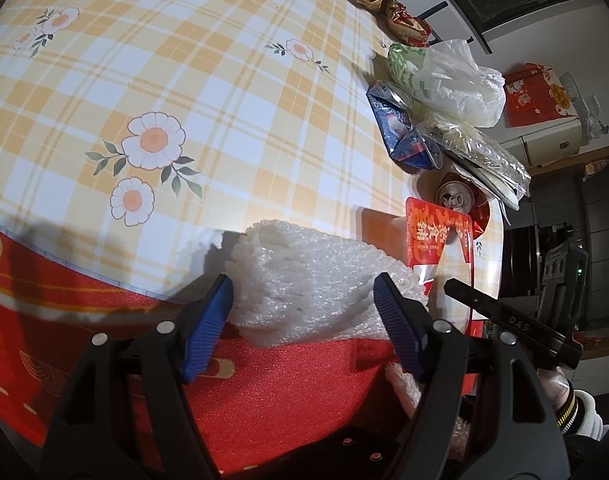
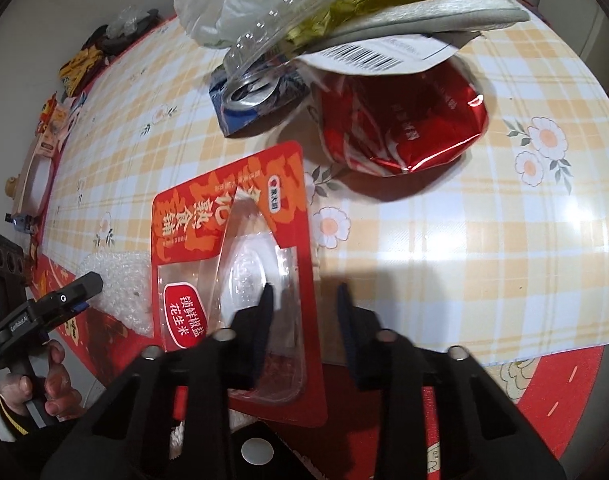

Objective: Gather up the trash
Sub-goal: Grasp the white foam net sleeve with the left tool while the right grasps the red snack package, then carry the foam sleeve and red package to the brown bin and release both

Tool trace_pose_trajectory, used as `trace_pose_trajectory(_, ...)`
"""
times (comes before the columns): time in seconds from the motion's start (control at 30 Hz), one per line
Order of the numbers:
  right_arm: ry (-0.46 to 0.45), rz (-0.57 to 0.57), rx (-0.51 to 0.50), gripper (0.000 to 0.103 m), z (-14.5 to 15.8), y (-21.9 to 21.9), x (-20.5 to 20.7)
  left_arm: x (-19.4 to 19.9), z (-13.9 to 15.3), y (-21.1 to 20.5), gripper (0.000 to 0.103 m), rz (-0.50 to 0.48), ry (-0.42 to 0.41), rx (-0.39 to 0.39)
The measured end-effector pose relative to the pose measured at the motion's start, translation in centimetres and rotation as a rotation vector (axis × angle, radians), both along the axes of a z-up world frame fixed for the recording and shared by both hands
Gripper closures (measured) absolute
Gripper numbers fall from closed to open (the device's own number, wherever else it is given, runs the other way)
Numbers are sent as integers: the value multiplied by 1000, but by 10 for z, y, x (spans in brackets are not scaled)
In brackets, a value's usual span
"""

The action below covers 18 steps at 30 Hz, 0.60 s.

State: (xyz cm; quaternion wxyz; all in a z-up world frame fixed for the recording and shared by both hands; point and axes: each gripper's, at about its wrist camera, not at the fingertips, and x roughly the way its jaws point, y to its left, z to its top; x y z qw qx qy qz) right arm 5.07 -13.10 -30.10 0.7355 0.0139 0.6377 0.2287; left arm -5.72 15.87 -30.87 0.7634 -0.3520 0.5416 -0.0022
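While your left gripper (image 1: 304, 304) straddles the white foam wrap (image 1: 304, 276) at the table edge (image 1: 104, 288), jaws spread, your right gripper (image 2: 304, 312) hangs parted over the red snack tray (image 2: 240, 248) nearby

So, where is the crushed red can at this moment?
In the right wrist view the crushed red can lies on the checked tablecloth, upper centre, partly under the barcode label, right of the blue can and beyond the red snack packet.
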Motion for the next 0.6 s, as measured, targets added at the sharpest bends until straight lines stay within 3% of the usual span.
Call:
trace_pose_trajectory(0.1, -20, -3, 1, 92, 4, 1, 0, -3, 5, 2, 73, 8, -15, 20)
trace_pose_trajectory(0.2, -31, -14, 23, 93, 8, 0, 1, -9, 17, 9, 84, 22, -80, 20)
trace_pose_trajectory(0.6, -90, -97, 77, 93, 26, 5, -6, -12, 86, 55, 86, 44, -259, 145)
